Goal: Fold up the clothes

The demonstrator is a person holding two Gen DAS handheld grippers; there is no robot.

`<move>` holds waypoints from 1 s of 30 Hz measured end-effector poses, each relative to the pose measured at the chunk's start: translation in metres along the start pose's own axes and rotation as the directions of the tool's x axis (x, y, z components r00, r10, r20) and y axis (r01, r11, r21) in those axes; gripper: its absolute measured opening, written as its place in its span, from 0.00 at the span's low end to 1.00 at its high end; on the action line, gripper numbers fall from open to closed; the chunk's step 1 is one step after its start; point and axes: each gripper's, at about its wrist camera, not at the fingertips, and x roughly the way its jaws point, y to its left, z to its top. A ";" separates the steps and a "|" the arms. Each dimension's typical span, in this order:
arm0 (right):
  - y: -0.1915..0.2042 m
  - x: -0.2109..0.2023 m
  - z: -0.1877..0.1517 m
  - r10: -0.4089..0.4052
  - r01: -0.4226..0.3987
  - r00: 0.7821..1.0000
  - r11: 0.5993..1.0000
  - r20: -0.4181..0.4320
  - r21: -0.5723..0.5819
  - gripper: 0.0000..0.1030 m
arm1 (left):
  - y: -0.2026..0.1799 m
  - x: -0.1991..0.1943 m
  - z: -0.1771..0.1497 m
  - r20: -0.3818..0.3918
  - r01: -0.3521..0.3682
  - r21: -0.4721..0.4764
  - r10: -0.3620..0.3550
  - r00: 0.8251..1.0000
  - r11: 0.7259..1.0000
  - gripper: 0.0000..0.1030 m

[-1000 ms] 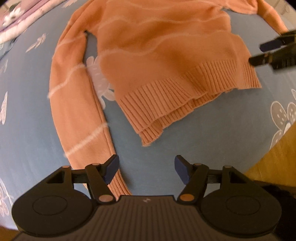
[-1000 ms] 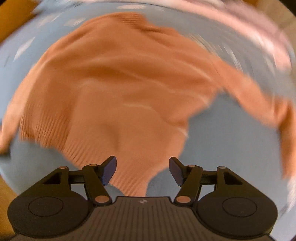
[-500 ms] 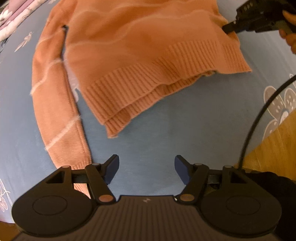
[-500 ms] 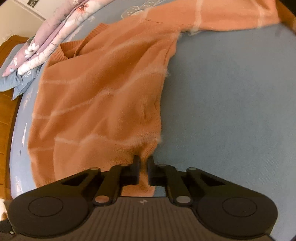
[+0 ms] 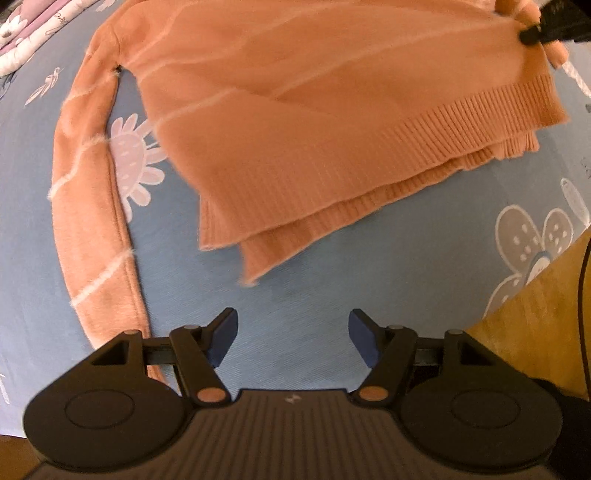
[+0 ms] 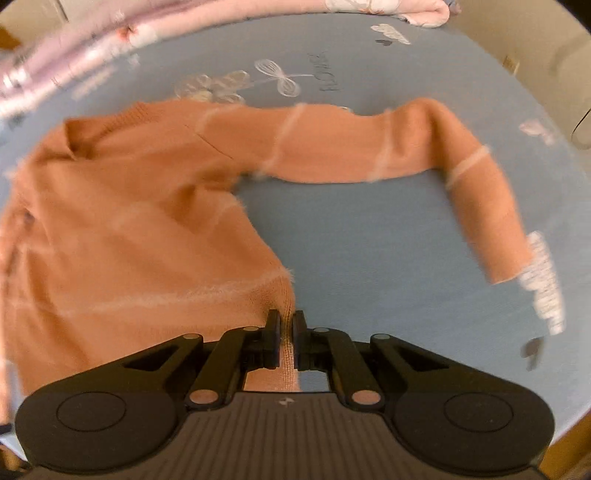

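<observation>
An orange knit sweater (image 5: 314, 110) with thin pale stripes lies on a blue bedsheet (image 5: 369, 277). In the right wrist view my right gripper (image 6: 285, 332) is shut on the sweater (image 6: 129, 240) at its side edge near the ribbed hem, and the fabric rises toward the jaws. One sleeve (image 6: 424, 147) stretches out and bends down on the sheet at the right. My left gripper (image 5: 293, 343) hangs open over bare sheet just below the hem corner (image 5: 251, 266), holding nothing. The other sleeve (image 5: 92, 221) runs down the left. The right gripper (image 5: 532, 35) shows at the top right, pinching the sweater.
The bedsheet (image 6: 369, 240) has pale flower and dragonfly prints. A folded pink floral quilt (image 6: 110, 40) lies along the far edge. The wooden floor (image 5: 535, 332) shows past the bed's edge at the lower right of the left wrist view, with a dark cable (image 5: 583, 314) there.
The right gripper went from open over the sweater to shut on its edge, then moved sideways and up, pulling the fabric. The hem has shifted in the left wrist view; the left gripper stays open.
</observation>
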 end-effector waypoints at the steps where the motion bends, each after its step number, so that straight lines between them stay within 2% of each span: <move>1: -0.004 0.002 -0.003 -0.020 0.020 1.000 1.000 -0.007 -0.014 0.07 | -0.001 0.001 -0.002 0.005 0.005 -0.006 -0.005 1.000 1.000 0.66; 4: 0.000 0.020 -0.017 -0.062 0.059 0.998 0.994 -0.028 -0.092 0.08 | -0.003 0.007 -0.003 0.013 -0.005 0.002 0.005 1.000 1.000 0.66; 6: 0.005 0.026 -0.021 -0.082 0.077 0.996 0.988 -0.030 -0.133 0.14 | -0.002 0.008 -0.005 0.030 -0.033 0.018 0.033 0.999 0.999 0.66; 10: 0.029 0.011 -0.030 -0.147 0.155 0.988 0.960 0.051 -0.234 0.23 | 0.008 0.011 -0.007 0.068 -0.073 0.004 0.072 0.995 0.997 0.66; 13: 0.067 -0.007 -0.044 -0.067 0.097 0.993 0.935 0.099 -0.342 0.39 | 0.020 0.009 -0.012 0.077 -0.079 -0.021 0.081 0.994 0.997 0.66; 14: 0.084 -0.010 -0.050 -0.030 0.068 0.994 0.916 0.100 -0.394 0.43 | 0.024 0.010 -0.014 0.070 -0.079 -0.022 0.080 0.994 0.997 0.66; 16: 0.123 -0.012 -0.062 0.039 0.013 0.995 0.859 0.089 -0.512 0.45 | 0.031 0.010 -0.018 0.059 -0.078 -0.025 0.080 0.995 0.997 0.66; 19: 0.186 -0.009 -0.083 0.133 -0.050 0.988 0.741 0.074 -0.670 0.55 | 0.048 0.009 -0.025 0.064 -0.087 -0.046 0.089 0.994 0.995 0.66; 21: 0.227 -0.008 -0.100 0.194 -0.064 0.978 0.636 0.079 -0.769 0.56 | 0.060 0.007 -0.031 0.070 -0.087 -0.070 0.092 0.993 0.994 0.66; 23: 0.259 -0.010 -0.119 0.236 -0.044 0.967 0.519 0.094 -0.854 0.66 | 0.072 0.003 -0.040 0.079 -0.075 -0.111 0.084 0.993 0.991 0.66; 26: 0.292 -0.012 -0.148 0.291 0.018 0.950 0.323 0.117 -0.946 0.70 | 0.092 0.001 -0.052 0.089 -0.069 -0.171 0.085 0.992 0.983 0.66; 30: 0.312 -0.006 -0.186 0.331 0.120 0.934 0.056 0.132 -0.991 0.71 | 0.110 -0.004 -0.068 0.109 -0.062 -0.233 0.090 0.990 0.970 0.66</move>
